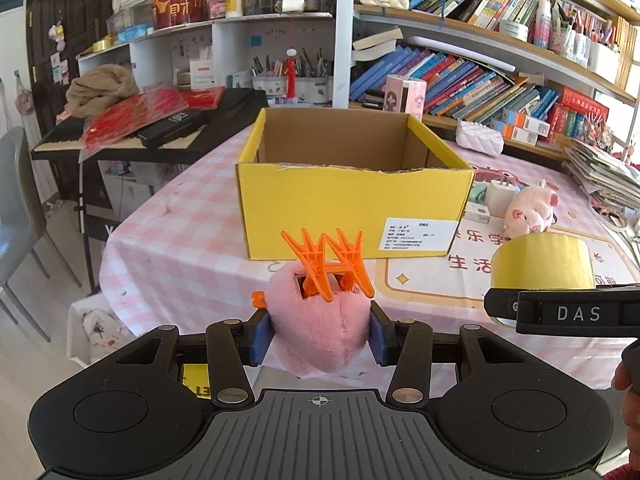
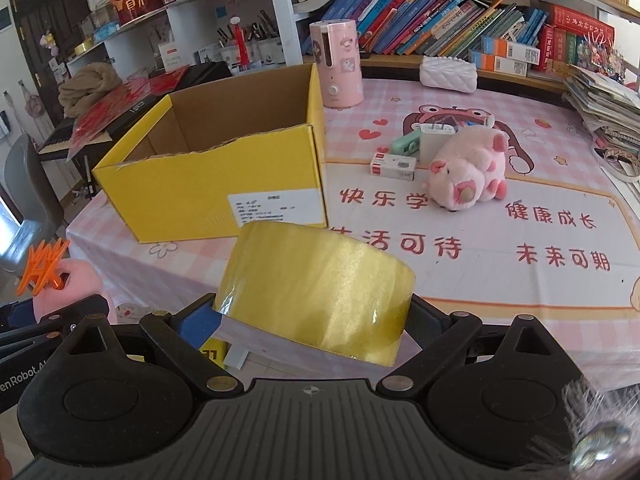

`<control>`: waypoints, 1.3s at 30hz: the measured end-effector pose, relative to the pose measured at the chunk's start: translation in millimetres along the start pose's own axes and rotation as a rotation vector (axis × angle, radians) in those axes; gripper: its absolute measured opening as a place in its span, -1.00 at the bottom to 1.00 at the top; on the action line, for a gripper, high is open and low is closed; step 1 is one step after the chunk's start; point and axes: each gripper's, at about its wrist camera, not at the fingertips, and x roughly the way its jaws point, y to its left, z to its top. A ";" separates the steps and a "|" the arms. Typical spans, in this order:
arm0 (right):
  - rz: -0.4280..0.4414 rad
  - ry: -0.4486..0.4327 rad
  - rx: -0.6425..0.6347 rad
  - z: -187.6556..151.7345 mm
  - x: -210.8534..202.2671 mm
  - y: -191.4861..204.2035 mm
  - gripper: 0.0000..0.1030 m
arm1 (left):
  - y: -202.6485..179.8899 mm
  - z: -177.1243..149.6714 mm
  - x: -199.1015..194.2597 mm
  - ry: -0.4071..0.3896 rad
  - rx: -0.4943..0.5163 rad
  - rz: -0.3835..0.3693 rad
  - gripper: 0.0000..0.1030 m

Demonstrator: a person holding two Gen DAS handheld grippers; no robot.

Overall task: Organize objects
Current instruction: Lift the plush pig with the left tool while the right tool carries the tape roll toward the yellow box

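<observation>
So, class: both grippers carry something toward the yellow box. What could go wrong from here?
1. The left gripper squeezes only the soft pink plush around the orange claw clip, so the load could slip out.
2. The right gripper holds the tape roll tilted; it may roll on landing.
3. Both head for the yellow box side by side and may collide.

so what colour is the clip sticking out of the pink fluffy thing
Orange clip, clearest in the left wrist view.

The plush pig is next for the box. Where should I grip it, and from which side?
Grip the pink plush pig across its round middle, coming from above. It lies low on the tablecloth, snout toward the camera, a white charger block close behind it, so the flanks look freest.
</observation>
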 end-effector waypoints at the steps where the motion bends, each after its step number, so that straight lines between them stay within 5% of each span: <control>1: 0.000 0.000 -0.002 -1.1 -0.8 1.6 0.86 | 1.0 -0.7 -0.9 -0.002 -0.001 -0.001 -0.10; 30: -0.014 -0.040 -0.042 8.6 -4.1 19.6 0.86 | 11.5 12.1 -8.2 -0.088 -0.009 0.010 -0.10; 39: 0.003 -0.201 -0.061 47.1 -14.1 19.1 0.86 | 9.3 48.8 -2.4 -0.191 0.022 0.022 -0.10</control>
